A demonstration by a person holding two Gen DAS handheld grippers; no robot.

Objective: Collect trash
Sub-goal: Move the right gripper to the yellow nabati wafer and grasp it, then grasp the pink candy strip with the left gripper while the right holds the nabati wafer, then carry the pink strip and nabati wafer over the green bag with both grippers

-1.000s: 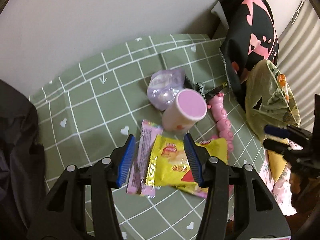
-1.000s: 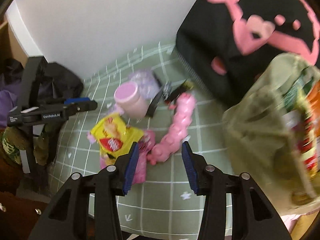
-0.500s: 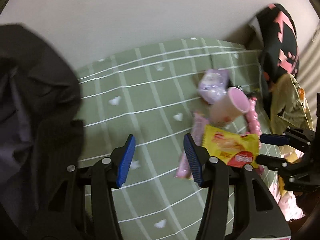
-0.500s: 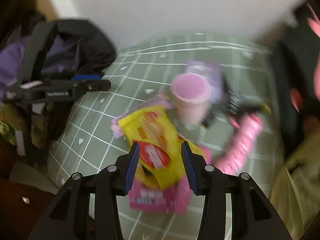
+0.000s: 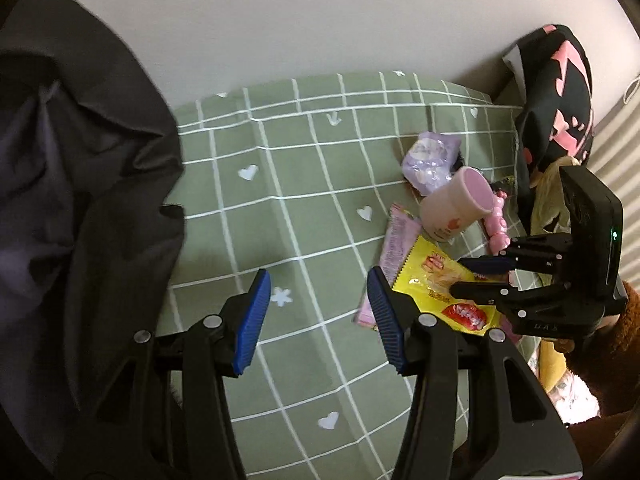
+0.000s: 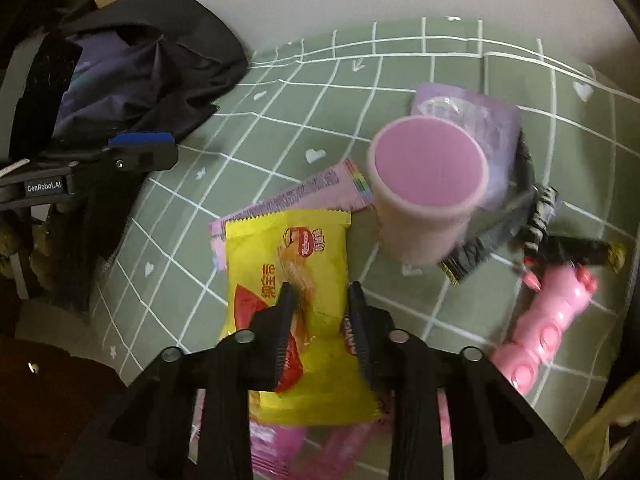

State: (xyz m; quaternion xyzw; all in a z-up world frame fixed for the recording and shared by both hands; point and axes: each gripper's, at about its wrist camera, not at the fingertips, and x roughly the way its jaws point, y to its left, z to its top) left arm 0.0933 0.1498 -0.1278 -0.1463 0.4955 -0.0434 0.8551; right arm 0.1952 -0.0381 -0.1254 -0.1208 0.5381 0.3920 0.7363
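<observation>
- right gripper [image 6: 318, 312] has just been closing its jaws around the crinkly yellow snack packet [image 6: 298, 276] lying on the green checked bedsheet [image 6: 280, 120] — pinching it, not lifted yet
- left gripper [image 5: 316, 316] spread, empty
- pink paper cup [image 6: 428, 196], purple wrapper [image 6: 472, 120] not collected yet — barely started, I'd say

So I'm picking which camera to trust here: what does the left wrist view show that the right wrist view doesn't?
Only the left wrist view: the black-and-pink pillow and the right gripper from the side, closing over the yellow packet.

Only the right: a black wrapper.

Both: the pink cup, purple pouch and dark jacket.
</observation>
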